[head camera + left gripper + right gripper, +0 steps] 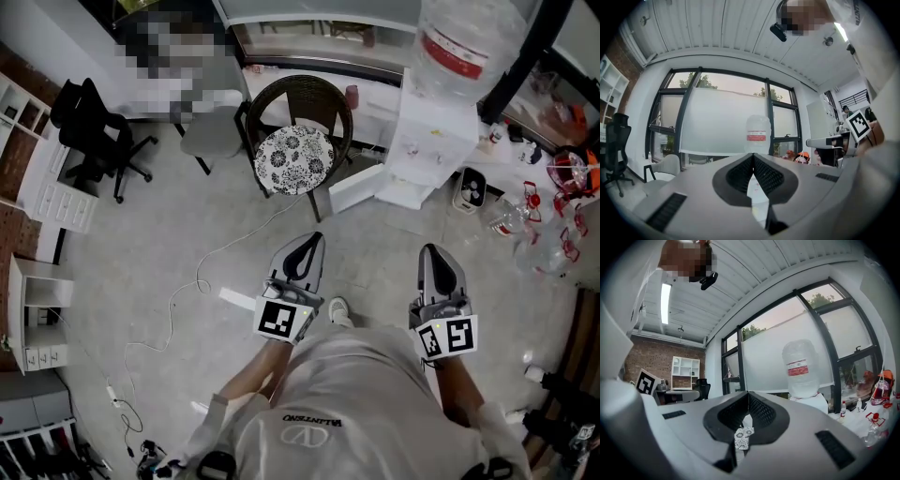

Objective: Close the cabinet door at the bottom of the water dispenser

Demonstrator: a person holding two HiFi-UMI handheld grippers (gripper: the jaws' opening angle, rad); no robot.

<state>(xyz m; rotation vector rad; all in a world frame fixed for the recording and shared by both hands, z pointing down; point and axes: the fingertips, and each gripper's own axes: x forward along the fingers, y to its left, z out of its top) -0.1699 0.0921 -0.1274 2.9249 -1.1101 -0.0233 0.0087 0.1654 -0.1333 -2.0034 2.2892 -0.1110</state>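
Note:
The white water dispenser stands ahead and to the right with a big clear bottle on top. At its foot the white cabinet door hangs out to the left, open. My left gripper and right gripper are held side by side above the floor, well short of the dispenser, both shut with nothing in them. In the left gripper view the bottle rises just beyond the shut left gripper. In the right gripper view the bottle stands right of the right gripper.
A wicker chair with a floral cushion stands just left of the open door. A cable trails over the floor on the left. A black office chair and white shelves stand far left. Bottles and red clutter lie at the right.

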